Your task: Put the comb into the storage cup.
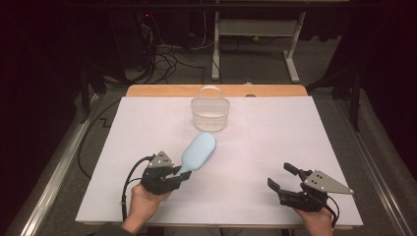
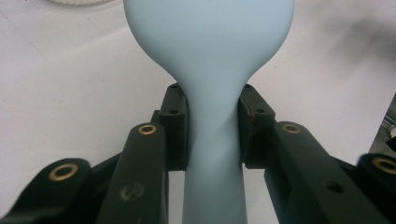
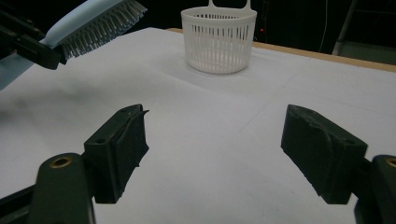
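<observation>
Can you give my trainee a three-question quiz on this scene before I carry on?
1. True or false: the left tongs are shut on the hairbrush handle.
2. What stands beyond the brush head? A) white basket B) mug C) box
3. What is between the jaws of the right tongs?

Key: 1. True, both pads press the handle. 2. A. 3. Nothing; they stand open over the table.

No legible text, labels or nos. anywhere
</observation>
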`<state>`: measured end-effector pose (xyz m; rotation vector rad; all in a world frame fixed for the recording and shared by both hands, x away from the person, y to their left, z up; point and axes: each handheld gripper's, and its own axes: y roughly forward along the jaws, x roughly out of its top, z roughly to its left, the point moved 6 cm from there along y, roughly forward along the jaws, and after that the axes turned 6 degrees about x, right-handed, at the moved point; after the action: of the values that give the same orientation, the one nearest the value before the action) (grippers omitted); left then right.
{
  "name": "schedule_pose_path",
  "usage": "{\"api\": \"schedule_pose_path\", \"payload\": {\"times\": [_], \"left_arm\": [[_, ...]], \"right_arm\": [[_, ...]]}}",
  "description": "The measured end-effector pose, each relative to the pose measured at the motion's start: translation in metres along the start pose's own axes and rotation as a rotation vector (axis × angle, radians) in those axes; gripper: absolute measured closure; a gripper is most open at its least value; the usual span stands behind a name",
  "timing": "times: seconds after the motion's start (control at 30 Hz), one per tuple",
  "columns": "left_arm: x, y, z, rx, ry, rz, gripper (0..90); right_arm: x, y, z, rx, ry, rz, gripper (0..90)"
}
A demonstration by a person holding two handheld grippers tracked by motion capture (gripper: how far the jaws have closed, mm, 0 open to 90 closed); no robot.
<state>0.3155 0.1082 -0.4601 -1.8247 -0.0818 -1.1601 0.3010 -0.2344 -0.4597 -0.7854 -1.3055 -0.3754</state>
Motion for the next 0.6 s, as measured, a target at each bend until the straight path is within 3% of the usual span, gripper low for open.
{"api": "schedule_pose_path", "payload": {"times": [0.3, 0.43, 0.6], "left_arm": [[0.000, 0.002, -0.003, -0.006, 0.007, 0.003, 67.3], [0.000, 0.003, -0.003, -0.007, 0.010, 0.006, 67.3], [0.000, 0.003, -0.004, -0.008, 0.009, 0.006, 67.3]], "right_arm": [[0.003, 0.013, 0.011, 0.045, -0.022, 0.010, 22.6], [0.008, 0.018, 0.016, 0.086, 0.015, -0.015, 22.4], [0.009, 0.026, 0.024, 0.120, 0.014, -0.007, 22.4]]}}
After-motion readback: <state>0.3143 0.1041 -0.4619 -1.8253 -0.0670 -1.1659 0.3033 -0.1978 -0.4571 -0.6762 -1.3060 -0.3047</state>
